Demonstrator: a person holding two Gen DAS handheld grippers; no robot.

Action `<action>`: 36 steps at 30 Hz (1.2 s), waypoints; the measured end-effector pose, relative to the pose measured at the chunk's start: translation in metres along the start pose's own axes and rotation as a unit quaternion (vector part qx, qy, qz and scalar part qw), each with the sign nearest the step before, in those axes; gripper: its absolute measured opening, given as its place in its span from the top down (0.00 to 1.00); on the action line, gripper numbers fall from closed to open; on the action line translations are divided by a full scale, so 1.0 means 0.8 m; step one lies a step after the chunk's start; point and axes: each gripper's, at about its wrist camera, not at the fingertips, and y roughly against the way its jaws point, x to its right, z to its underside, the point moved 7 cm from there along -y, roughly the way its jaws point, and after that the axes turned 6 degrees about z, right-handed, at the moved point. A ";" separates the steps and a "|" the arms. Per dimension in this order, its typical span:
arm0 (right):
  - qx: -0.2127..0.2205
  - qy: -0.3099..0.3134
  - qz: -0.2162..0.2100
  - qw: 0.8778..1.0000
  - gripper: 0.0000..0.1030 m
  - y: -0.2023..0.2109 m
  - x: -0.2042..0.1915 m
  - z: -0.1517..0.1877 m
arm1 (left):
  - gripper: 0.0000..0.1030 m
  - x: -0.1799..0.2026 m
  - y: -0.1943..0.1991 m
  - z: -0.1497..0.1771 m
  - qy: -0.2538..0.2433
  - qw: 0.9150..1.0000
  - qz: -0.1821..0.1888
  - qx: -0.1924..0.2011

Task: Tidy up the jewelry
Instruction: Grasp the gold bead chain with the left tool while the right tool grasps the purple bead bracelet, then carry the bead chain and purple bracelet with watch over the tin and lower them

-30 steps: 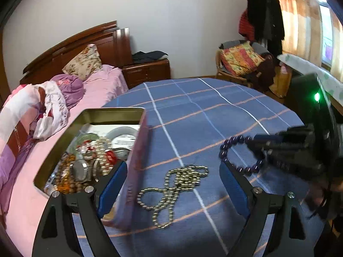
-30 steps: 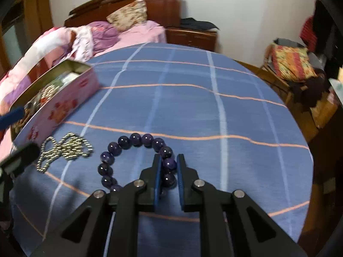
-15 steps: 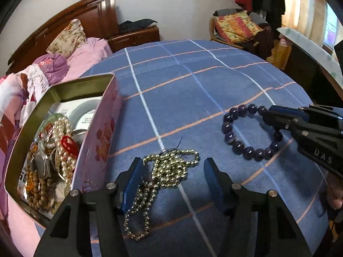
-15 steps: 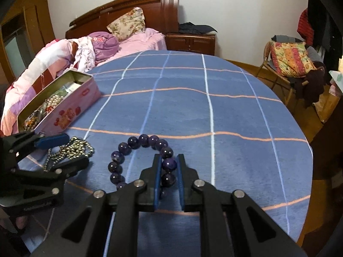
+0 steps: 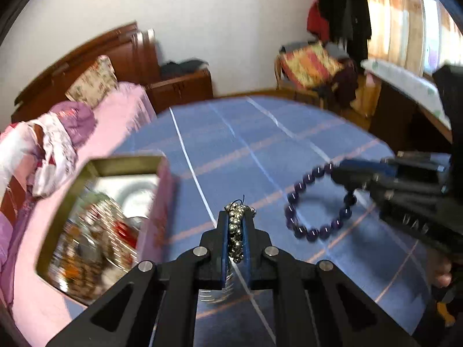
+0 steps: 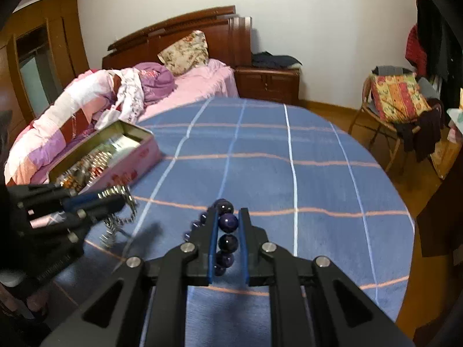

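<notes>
A gold bead necklace point(image 5: 235, 231) is bunched between the blue pads of my left gripper point(image 5: 235, 216), whose jaws are closing on it. Its loose loops point(image 6: 115, 225) hang just above the blue checked tablecloth point(image 6: 289, 173). My right gripper point(image 6: 228, 212) is shut on a purple bead bracelet point(image 6: 227, 221), which hangs as a ring point(image 5: 311, 235) off the cloth, to the right of the left gripper. An open pink tin point(image 5: 127, 162) holding several pieces of jewelry sits at the table's left edge, left of both grippers point(image 6: 127, 164).
A bed with pink bedding point(image 6: 202, 81) lies beyond the tin. A wooden nightstand point(image 6: 266, 81) stands against the far wall. To the right is a chair point(image 6: 396, 98) piled with cushions and clothes. The table edge curves away at right.
My left gripper moved over the gold necklace, brought its jaws together on it and raised it from the cloth. The right gripper has lifted the purple bracelet a little.
</notes>
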 end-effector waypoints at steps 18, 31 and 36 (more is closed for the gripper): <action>0.070 0.058 -0.030 0.995 0.85 0.031 -0.074 -0.078 | 0.93 -0.112 0.074 -0.048 0.058 0.993 -0.072 0.076; 0.104 0.096 -0.078 0.987 0.85 0.036 -0.154 -0.121 | 0.93 -0.157 0.103 -0.041 0.089 0.987 -0.098 0.094; 0.108 0.105 -0.093 0.984 0.85 0.033 -0.180 -0.127 | 0.93 -0.175 0.125 -0.052 0.088 0.984 -0.109 0.110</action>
